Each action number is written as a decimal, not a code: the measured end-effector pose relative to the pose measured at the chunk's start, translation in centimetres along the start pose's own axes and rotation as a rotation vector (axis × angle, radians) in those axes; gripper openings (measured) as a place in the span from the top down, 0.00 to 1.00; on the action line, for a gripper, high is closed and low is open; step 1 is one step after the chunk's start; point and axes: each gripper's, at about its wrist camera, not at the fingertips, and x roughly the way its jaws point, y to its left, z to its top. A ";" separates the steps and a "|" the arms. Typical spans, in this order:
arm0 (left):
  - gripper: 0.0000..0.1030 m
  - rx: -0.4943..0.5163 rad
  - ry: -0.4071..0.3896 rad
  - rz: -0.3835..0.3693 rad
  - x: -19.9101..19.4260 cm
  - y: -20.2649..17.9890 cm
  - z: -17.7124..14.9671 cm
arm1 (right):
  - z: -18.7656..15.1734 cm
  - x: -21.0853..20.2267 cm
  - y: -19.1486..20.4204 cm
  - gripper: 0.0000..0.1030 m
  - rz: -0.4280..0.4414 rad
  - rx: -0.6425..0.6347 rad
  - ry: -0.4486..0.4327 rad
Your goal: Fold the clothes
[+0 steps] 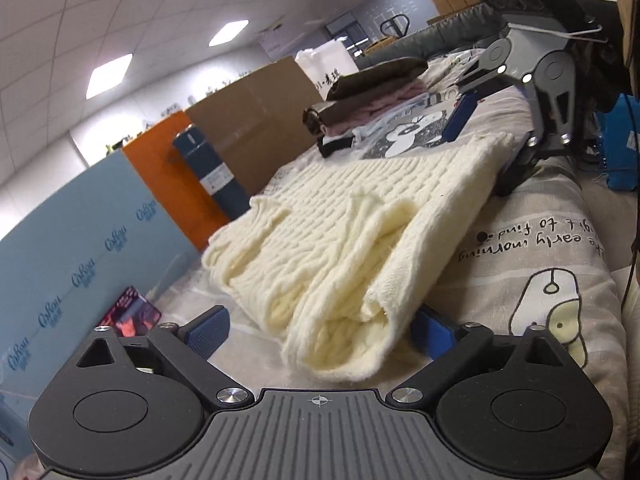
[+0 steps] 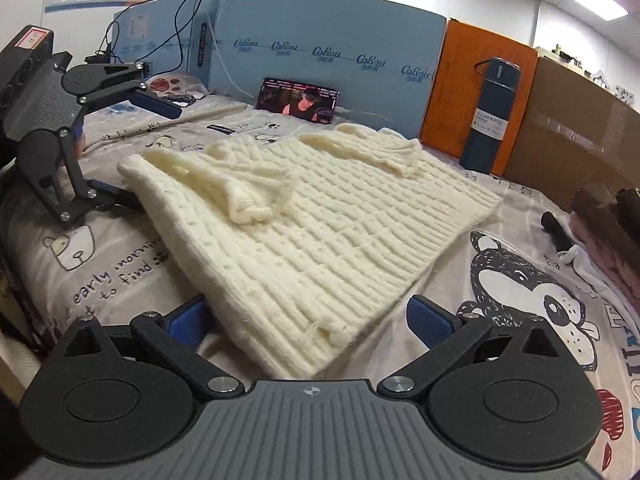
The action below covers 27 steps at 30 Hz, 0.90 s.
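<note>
A cream cable-knit sweater [image 1: 340, 216] [image 2: 320, 216] lies folded into a rough rectangle on the cartoon-print bedsheet [image 1: 532, 256] [image 2: 120, 264], a sleeve cuff lying on top. My left gripper [image 1: 320, 332] [image 2: 156, 158] stands open around one end of it; a thick folded corner lies between the blue pads [image 1: 208, 332] without being pressed. At the opposite end my right gripper [image 2: 310, 322] [image 1: 476, 160] is also open, the ribbed hem corner between its pads [image 2: 432, 320]. Each gripper's lower finger sits at the sweater's edge, down on the sheet.
A pile of folded brown and pink clothes [image 1: 372, 92] [image 2: 608, 216] sits beside the sweater. A dark blue vacuum bottle [image 2: 490, 116] and a lit phone [image 2: 298, 100] stand against blue and orange panels [image 2: 328, 40] along the far side. Cables hang behind.
</note>
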 end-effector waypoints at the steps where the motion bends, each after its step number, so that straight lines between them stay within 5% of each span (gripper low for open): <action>1: 0.26 -0.001 -0.005 -0.012 0.0 0.0 0.0 | 0.0 0.0 -0.2 0.11 0.008 0.002 -0.006; 4: 0.56 0.002 -0.025 -0.024 0.0 0.1 0.2 | 0.1 -0.2 -0.5 0.38 0.044 -0.016 -0.036; 7: 0.64 0.001 -0.056 0.014 0.1 0.4 0.4 | 0.5 -0.3 -0.5 0.66 0.058 -0.044 -0.075; 10: 0.66 -0.011 -0.090 0.080 0.3 0.9 0.8 | 1.2 -0.8 -0.9 0.77 0.060 -0.033 -0.150; 16: 0.66 -0.072 -0.110 0.177 2.4 3.0 1.5 | 2.8 -0.1 -2.8 0.82 -0.015 0.010 -0.281; 27: 0.64 -0.159 -0.051 0.214 6.3 5.3 1.6 | 4.6 4.0 -4.6 0.82 -0.137 -0.054 -0.234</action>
